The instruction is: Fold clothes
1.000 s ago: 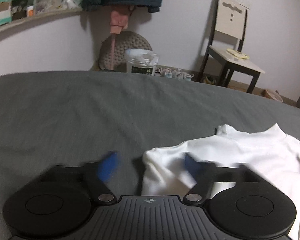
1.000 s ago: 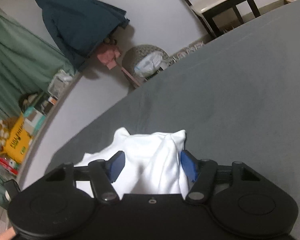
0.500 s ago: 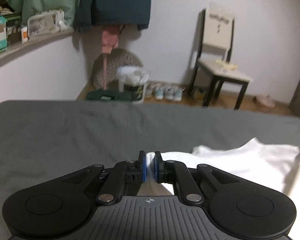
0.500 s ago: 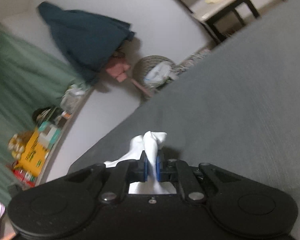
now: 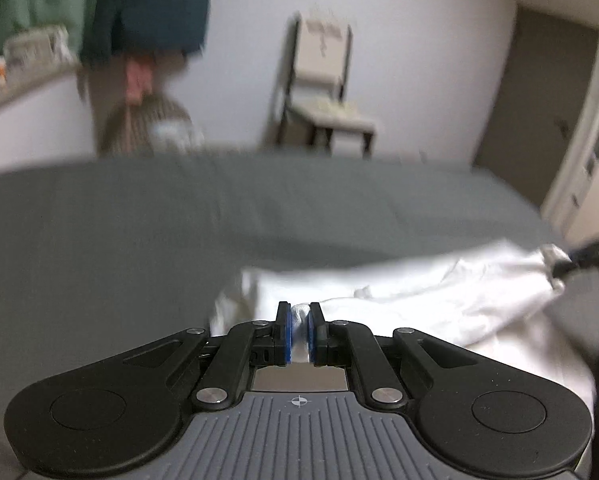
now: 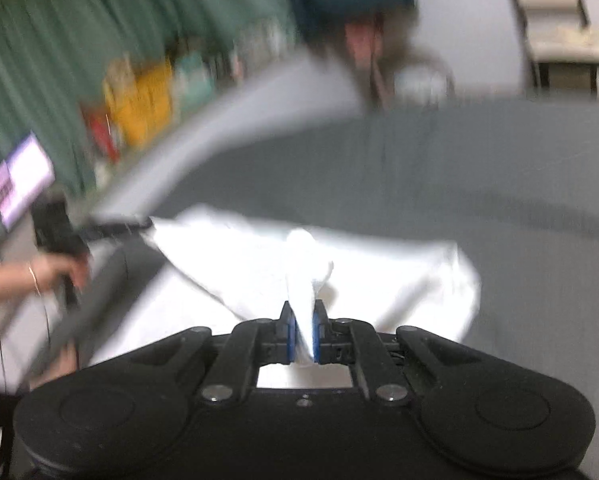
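A white garment [image 5: 439,292] lies partly lifted over the grey bed [image 5: 139,240]. My left gripper [image 5: 298,318] is shut on a bunched edge of it, white cloth pinched between the blue pads. In the right wrist view the same white garment [image 6: 259,256] stretches leftward, and my right gripper [image 6: 303,320] is shut on a raised peak of cloth. The other gripper, held by a hand [image 6: 55,270], shows at the left of that view pulling the far corner. At the right edge of the left wrist view the right gripper's dark tip [image 5: 587,258] grips the cloth. Both views are blurred.
A chair [image 5: 323,92] stands against the far wall behind the bed, beside a woven basket [image 5: 147,128] and a hanging dark jacket [image 5: 147,8]. A shelf with boxes [image 6: 147,100] and green curtain [image 6: 59,40] lie to the left. A door [image 5: 539,120] is at the right.
Both grippers went from open around the garment's edge to shut on it, then lifted and swept sideways, pulling the white cloth up and stretching it between them. The views have swung and blurred.
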